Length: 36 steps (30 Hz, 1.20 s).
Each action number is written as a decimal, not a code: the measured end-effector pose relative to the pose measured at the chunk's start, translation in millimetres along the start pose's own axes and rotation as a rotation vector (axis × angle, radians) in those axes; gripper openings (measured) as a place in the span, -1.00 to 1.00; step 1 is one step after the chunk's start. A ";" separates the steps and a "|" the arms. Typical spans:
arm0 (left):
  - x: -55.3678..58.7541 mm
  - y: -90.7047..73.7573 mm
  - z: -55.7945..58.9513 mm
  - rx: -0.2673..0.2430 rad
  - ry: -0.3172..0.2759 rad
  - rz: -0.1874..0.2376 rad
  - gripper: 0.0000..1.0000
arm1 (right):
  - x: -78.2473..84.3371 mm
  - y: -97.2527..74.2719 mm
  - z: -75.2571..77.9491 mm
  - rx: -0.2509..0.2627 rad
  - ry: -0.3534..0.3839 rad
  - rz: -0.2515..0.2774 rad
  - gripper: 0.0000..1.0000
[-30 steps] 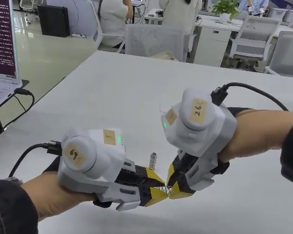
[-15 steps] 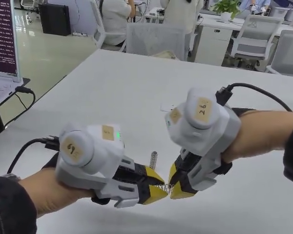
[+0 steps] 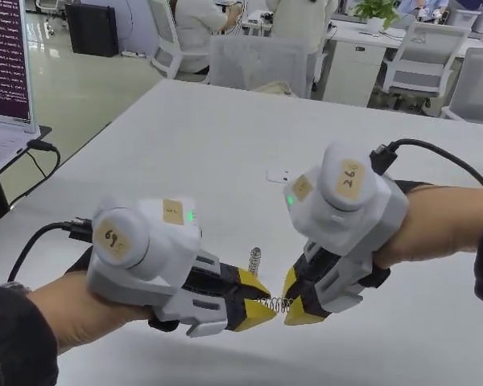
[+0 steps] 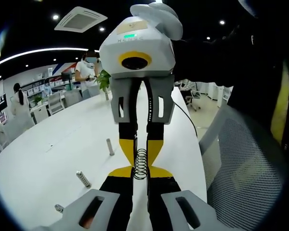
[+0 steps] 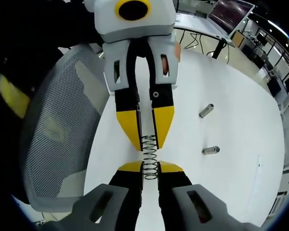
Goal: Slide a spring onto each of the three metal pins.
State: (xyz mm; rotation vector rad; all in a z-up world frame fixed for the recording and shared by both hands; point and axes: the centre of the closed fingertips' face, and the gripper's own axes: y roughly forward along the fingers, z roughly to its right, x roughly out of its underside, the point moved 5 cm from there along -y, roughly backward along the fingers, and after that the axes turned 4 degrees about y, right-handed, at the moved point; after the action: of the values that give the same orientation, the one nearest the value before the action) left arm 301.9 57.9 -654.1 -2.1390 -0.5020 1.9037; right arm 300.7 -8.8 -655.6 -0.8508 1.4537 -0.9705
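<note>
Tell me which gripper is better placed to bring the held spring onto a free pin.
Probably left. The left gripper and right gripper each clamp one end of the spring; a bare pin stands in the left gripper view, near its jaws.

Bright, even light from ceiling lamps [image 4: 55,17] washes my white bench [image 3: 225,145]. Shadows under my left claw [image 3: 266,310] and right claw [image 3: 295,314] are faint. The floor [image 3: 88,88] shines with glare. Both claw views bulge at their edges and go slightly soft there.

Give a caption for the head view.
Left gripper and right gripper, yellow-tipped, both clamp one thin coiled metal spring.
</note>
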 end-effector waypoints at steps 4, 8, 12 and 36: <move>-1.9 -0.2 -0.6 -0.004 0.002 0.009 -0.95 | -0.9 -3.7 0.7 0.008 -0.009 -0.002 -0.84; -3.4 -0.4 -1.3 -0.008 0.006 0.015 -0.95 | -2.3 -8.1 1.2 0.017 -0.015 -0.002 -0.84; -3.7 -1.3 -1.6 -0.012 0.008 0.019 -0.95 | -4.0 -11.7 2.0 0.022 -0.015 0.007 -0.84; 1.9 2.7 -1.1 -0.017 0.024 -0.005 -0.95 | -17.5 -23.8 -2.7 0.044 -0.045 0.000 -0.84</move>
State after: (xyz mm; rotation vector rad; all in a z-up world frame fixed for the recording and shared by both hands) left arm 303.4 56.2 -656.7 -2.1668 -0.5207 1.8748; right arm 299.4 -2.1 -626.7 -0.8355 1.3895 -0.9737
